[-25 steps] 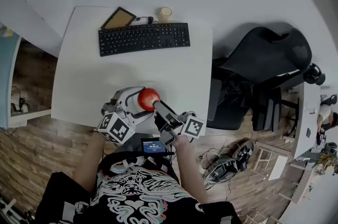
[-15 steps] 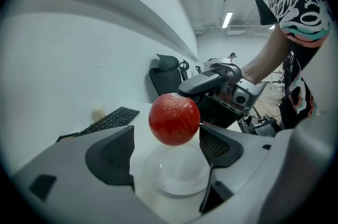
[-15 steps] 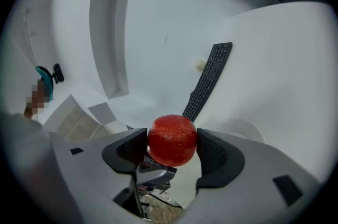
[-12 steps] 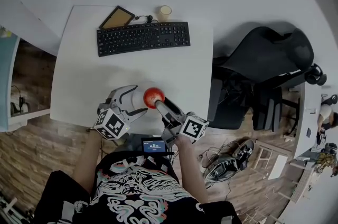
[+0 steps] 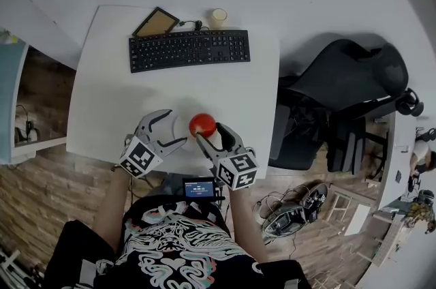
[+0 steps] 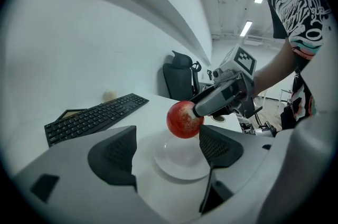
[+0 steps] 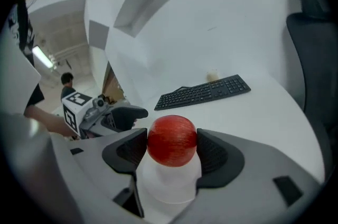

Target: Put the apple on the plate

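Apple [image 5: 202,124] carried right, now over plate [image 6: 177,164]. Right gripper [image 7: 171,149] clamps it, seemingly airborne; left gripper [image 6: 166,153] agape, empty. Lower before releasing.

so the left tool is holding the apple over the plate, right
Not quite: it is the right tool, not the left, that holds the apple over the plate. The right gripper view shows the apple clamped between that tool's jaws. In the left gripper view the left tool has its jaws apart and grips nothing.
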Available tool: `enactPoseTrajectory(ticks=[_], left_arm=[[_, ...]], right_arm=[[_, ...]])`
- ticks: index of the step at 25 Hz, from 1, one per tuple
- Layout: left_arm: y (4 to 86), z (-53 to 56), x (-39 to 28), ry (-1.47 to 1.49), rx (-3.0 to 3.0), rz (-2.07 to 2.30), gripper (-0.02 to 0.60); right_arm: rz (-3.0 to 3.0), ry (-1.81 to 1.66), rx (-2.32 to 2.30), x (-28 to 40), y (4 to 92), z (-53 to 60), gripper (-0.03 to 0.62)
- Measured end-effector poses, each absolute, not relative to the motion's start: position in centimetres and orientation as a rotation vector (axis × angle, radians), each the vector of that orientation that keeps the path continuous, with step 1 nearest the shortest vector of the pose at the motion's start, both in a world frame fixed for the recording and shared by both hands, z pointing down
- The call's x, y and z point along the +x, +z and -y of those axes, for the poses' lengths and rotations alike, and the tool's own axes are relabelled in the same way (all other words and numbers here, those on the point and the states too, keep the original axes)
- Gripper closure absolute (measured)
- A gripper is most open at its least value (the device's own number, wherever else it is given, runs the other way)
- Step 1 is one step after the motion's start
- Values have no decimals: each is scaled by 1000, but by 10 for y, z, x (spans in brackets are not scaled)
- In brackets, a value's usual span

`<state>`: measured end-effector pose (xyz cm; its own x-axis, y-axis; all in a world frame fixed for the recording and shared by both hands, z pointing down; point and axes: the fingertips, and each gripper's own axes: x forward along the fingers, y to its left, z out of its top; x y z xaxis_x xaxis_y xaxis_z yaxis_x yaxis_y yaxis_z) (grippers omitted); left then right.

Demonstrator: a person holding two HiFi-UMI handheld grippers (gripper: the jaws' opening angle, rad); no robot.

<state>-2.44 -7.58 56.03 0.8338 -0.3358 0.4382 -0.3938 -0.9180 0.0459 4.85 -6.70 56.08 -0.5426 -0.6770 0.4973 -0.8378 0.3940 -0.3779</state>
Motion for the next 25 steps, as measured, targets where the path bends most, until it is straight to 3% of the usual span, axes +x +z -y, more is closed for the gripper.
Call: enactPoseTrajectory(ticks=[6,25], left_arm=[[558,77,-27,648,2855,588,206],[569,76,-33,686,2812,575,206]], right_arm=[[2237,443,1252,44,565,66,298],[1794,-315,958,33,596,67,298]])
